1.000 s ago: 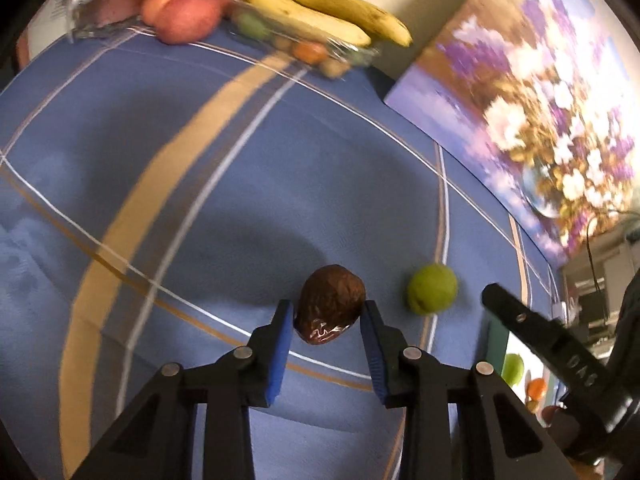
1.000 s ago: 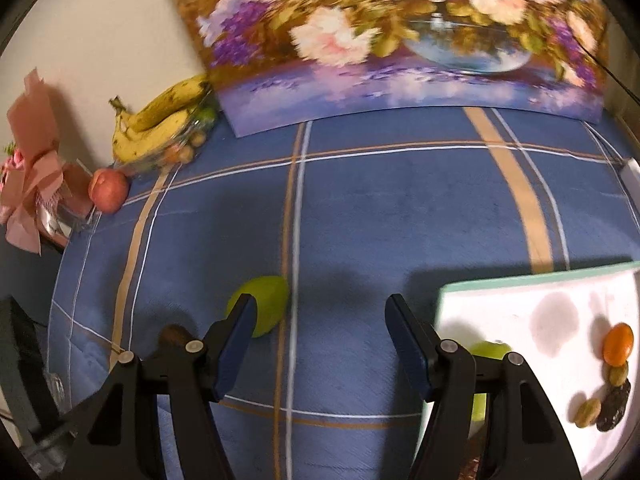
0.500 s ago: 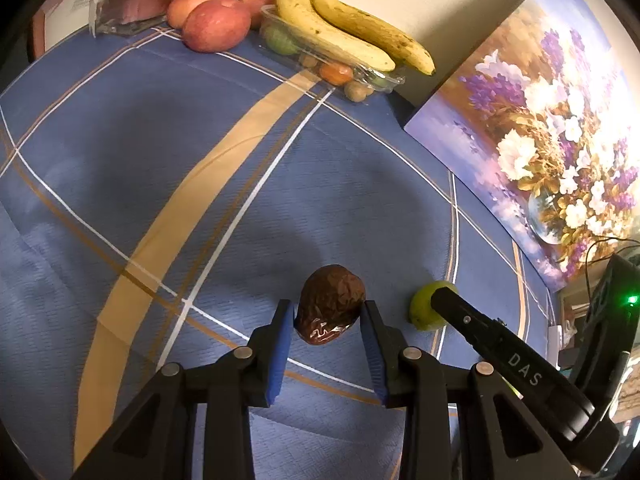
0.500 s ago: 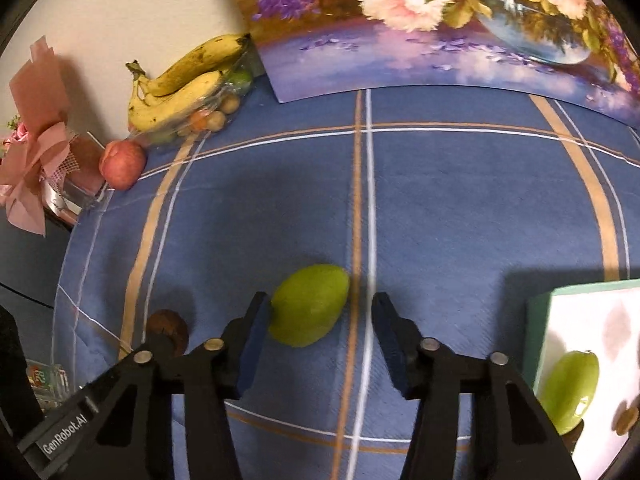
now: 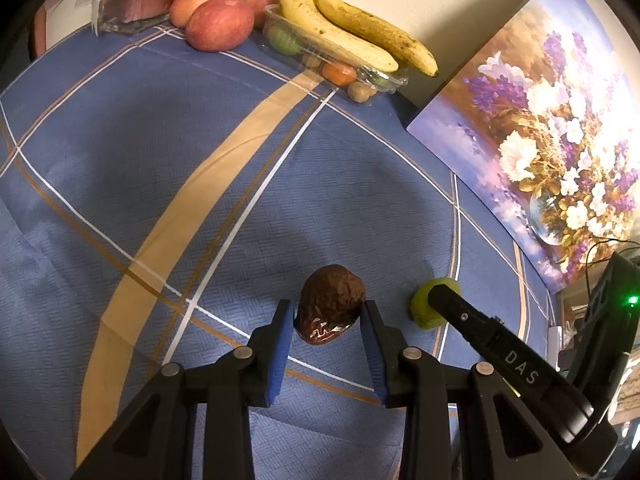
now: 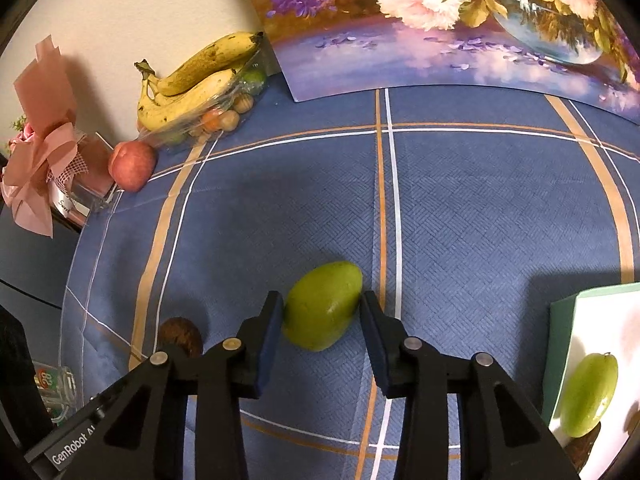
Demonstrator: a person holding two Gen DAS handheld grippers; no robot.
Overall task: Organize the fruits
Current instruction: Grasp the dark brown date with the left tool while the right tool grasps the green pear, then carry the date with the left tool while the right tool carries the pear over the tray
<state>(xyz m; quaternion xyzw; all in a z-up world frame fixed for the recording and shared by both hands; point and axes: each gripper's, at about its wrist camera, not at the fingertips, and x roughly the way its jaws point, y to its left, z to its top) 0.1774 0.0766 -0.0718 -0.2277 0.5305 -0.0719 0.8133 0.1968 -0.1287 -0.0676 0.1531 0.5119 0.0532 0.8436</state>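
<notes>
Ahead of our left gripper (image 5: 326, 322) we have a broad run of blue plaid tablecloth (image 5: 168, 184), and only at its far edge does it crowd up: red apples (image 5: 219, 23), a clear tray (image 5: 362, 76) of small fruit with bananas (image 5: 352, 36) laid over it, all against the wall. To the right of that, a flower painting (image 5: 532, 128) leans along the border. Between our left fingers sits the wrinkled brown date (image 5: 330, 308) — dark, glossy, creased, pinched on both sides by the blue pads.

Just to the right of it, our right gripper (image 6: 322, 320) straddles the green fruit (image 6: 323, 305), smooth, oval, lying tilted on the cloth. The left pad touches its skin, the right pad looks just short of it — spread, not pinching. Open cloth stretches ahead of us here too. At our right, near the frame's edge, a white board (image 6: 596, 320) with a green rim carries a second green fruit (image 6: 588, 394).
</notes>
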